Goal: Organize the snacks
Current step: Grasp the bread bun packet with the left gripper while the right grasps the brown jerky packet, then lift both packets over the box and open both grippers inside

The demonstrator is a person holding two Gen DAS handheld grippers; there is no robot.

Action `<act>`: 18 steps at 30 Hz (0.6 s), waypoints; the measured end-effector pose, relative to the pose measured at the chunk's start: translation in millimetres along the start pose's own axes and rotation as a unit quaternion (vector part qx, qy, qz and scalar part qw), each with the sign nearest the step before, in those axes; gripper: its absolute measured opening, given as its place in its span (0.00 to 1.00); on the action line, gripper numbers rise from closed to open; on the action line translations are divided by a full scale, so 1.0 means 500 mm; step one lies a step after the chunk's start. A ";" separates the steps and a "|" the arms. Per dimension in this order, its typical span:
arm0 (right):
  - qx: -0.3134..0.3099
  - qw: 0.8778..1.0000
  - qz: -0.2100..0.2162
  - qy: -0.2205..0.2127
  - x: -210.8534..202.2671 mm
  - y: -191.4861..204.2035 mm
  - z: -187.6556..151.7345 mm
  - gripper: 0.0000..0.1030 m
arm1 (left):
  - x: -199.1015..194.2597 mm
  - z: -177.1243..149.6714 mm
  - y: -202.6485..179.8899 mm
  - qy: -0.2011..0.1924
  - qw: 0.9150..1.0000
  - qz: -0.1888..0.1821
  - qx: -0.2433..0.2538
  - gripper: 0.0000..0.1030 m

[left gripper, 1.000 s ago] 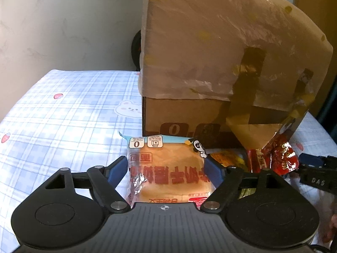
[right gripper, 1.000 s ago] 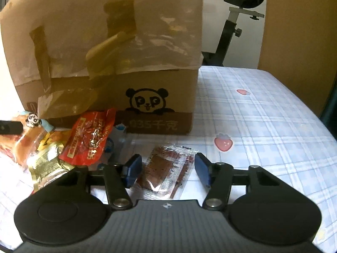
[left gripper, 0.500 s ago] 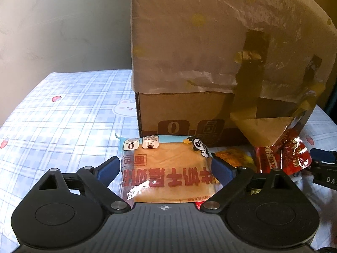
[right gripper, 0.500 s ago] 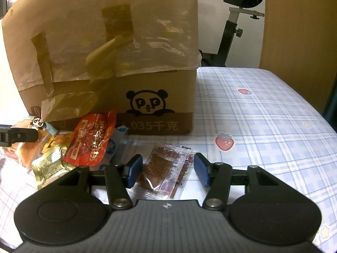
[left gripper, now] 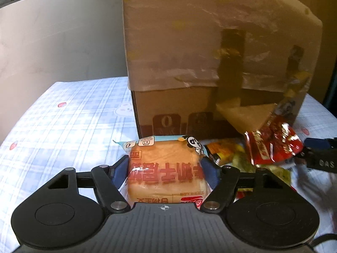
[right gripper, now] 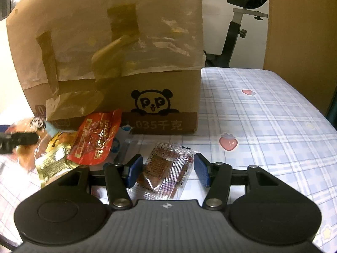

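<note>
Covering the table, a blue plaid cloth point(right gripper: 263, 113); left gripper point(left gripper: 165, 169) clamped a bread packet point(left gripper: 165, 166), lengthwise forward; right gripper point(right gripper: 167, 169) gaped around a sachet point(right gripper: 166, 175).

A blue-and-white plaid cloth point(right gripper: 263, 113) printed with strawberries and a small bunny is covering the tabletop. A plain pale wall point(left gripper: 63, 42) is rising behind its far edge. An exercise bike point(right gripper: 236, 27) with a black saddle is standing against a white wall beyond the far side, and a brown wooden panel point(right gripper: 299, 25) is flanking it. Dim indoor light is casting a warm tint.
</note>
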State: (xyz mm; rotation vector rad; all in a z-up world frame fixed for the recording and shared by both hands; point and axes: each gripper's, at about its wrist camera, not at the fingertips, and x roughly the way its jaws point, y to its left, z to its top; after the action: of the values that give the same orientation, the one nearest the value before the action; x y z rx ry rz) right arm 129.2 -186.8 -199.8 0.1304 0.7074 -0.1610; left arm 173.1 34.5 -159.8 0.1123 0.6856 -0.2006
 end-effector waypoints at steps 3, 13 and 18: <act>0.007 1.000 0.009 -0.002 -0.002 -0.005 0.001 0.55 | -0.025 -0.024 -0.004 -0.007 1.000 0.001 -0.014 0.72; 0.021 0.999 0.035 -0.019 -0.014 -0.019 -0.001 0.55 | -0.077 -0.059 -0.015 -0.025 0.999 0.013 -0.032 0.73; 0.024 0.999 0.036 -0.019 -0.018 -0.020 -0.001 0.55 | -0.074 -0.057 0.000 -0.030 0.999 0.018 -0.024 0.73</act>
State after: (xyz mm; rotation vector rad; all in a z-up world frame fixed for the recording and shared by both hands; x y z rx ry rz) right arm 120.1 -195.7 -195.0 0.1982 0.6597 -0.1105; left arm 127.6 45.0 -158.1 0.0722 0.6270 -0.1517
